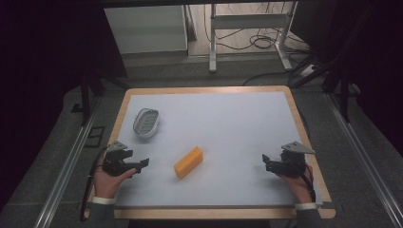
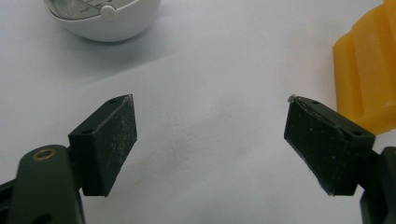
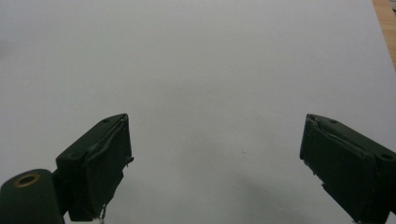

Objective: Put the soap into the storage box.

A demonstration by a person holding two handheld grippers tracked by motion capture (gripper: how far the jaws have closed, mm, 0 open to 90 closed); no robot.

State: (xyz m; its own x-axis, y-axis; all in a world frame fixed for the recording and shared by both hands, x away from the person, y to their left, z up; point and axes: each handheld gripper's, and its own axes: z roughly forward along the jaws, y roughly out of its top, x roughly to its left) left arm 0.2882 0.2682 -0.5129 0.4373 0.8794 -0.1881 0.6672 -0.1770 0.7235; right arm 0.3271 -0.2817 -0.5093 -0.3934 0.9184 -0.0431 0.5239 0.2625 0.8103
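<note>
An orange-yellow bar of soap (image 1: 188, 161) lies slantwise on the pale mat near the table's middle front. A white oval soap dish (image 1: 145, 122) with a ribbed insert sits at the mat's left. My left gripper (image 1: 142, 164) rests low at the front left, open and empty, pointing toward the bar. In the left gripper view the bar (image 2: 369, 70) is at the right edge and the dish (image 2: 105, 18) at the top left. My right gripper (image 1: 266, 161) rests at the front right, open and empty, over bare mat (image 3: 210, 70).
The pale mat (image 1: 228, 123) covers a wood-edged table (image 1: 304, 133). Beyond the far edge are a white table frame (image 1: 247, 23), cables on the floor and dark stands at both sides.
</note>
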